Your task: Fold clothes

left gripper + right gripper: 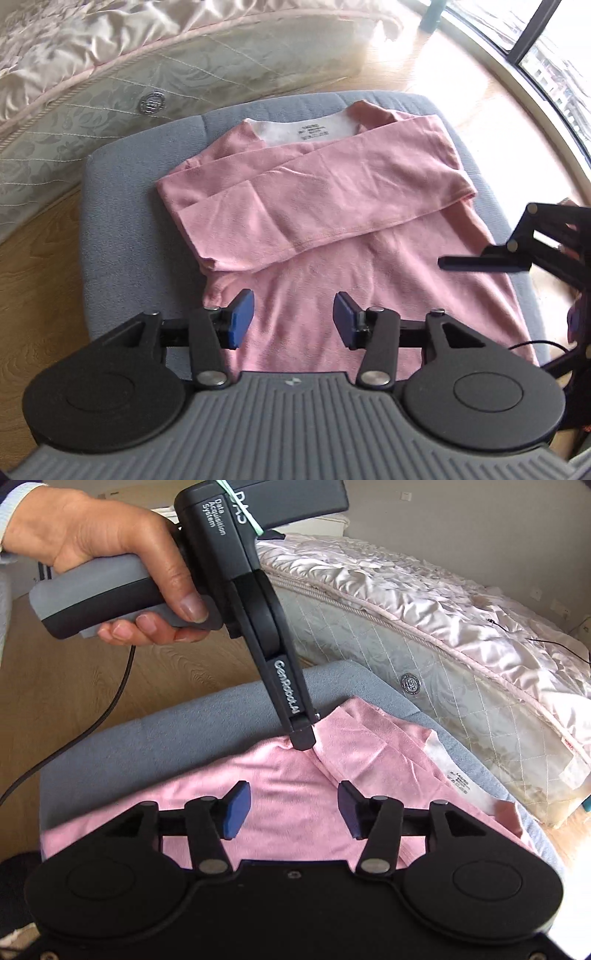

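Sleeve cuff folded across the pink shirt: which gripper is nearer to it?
Left. The left gripper is open just beside the sleeve cuff; the right gripper, also open, is across the pink shirt, by its opposite edge.

Your inventory of surfaces:
- pink shirt point(332, 229): soft matt knit cloth, white lining at the neck.
- seat cushion point(122, 206): grey matt woven fabric.
- left claw point(293, 319): matt black plastic, blue rubbery pads point(242, 317), bright metal pivots.
- mattress point(461, 657): glossy quilted satin.
- floor point(33, 295): smooth wood grain.
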{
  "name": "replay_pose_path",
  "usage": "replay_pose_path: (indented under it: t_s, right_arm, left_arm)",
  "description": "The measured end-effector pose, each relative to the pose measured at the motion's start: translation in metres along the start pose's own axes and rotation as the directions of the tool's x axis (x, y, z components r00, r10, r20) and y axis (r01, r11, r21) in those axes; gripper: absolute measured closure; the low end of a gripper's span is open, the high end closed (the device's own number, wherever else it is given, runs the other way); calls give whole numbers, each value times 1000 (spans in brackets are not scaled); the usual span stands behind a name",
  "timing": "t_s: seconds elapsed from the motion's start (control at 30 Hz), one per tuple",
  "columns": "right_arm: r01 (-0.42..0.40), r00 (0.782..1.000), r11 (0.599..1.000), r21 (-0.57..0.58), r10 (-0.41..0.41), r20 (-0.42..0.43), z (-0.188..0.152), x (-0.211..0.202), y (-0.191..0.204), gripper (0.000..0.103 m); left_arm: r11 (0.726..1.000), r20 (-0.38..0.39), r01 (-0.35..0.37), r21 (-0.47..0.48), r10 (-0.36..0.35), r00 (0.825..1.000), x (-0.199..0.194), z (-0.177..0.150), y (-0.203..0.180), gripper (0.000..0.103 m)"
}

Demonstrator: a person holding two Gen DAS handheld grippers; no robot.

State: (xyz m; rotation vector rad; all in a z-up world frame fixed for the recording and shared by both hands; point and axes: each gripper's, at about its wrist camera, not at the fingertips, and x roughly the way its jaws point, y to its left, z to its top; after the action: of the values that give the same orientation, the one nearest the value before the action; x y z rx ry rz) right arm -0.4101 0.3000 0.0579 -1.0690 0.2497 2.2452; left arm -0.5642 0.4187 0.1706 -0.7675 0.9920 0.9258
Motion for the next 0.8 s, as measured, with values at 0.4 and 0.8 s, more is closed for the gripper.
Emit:
replay_pose_path:
  t_s: [0.4, 0.8]
  right_arm:
    - [66, 942, 971, 232, 17, -336, -104, -120, -66, 32]
    - [-4, 930, 807, 591, 220, -294, -201, -107, -58, 33]
  left_arm:
    - [998, -110, 50, 27, -47, 993, 7, -122, 2, 36]
    - [977, -166, 193, -90, -206, 964, 15, -214, 23, 33]
